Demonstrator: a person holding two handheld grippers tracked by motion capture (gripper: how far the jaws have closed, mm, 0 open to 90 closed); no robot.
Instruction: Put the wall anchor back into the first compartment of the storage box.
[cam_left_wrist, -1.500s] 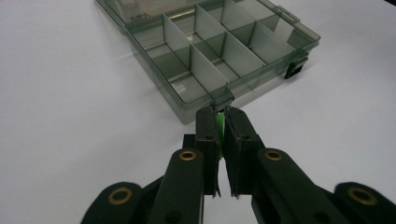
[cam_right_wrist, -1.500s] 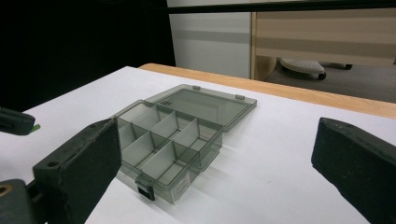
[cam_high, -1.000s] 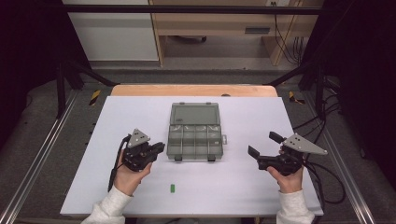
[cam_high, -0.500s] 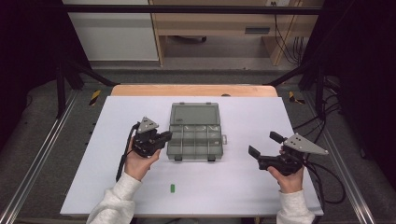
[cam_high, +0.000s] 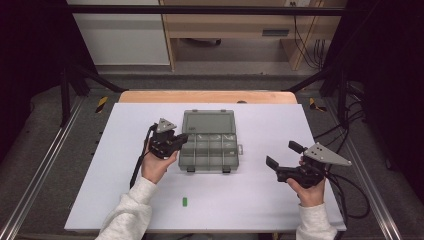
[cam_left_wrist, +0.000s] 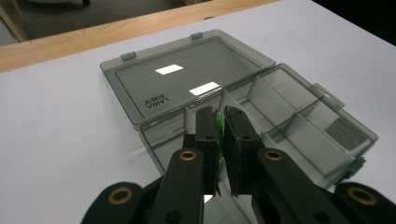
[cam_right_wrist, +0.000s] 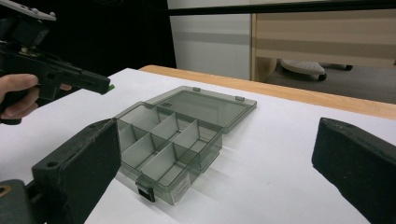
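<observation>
High view: we have the left gripper (cam_high: 181, 138) over the left edge of the open organizer box (cam_high: 210, 142), jaws pinching a small green piece (cam_left_wrist: 219, 125). Right gripper (cam_high: 280, 159) sits well right of the box, wide open, empty. Another green piece (cam_high: 184, 201) lies behind the left gripper.

The left gripper (cam_high: 181, 138), pinching a green piece (cam_left_wrist: 219, 126), has moved up over the compartment box (cam_high: 209, 140).

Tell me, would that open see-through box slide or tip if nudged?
The compartment box looks like thin clear plastic with bare compartments, so probably light and apt to slide on the smooth white table. Its lid lies flat open, so tipping seems unlikely.
</observation>
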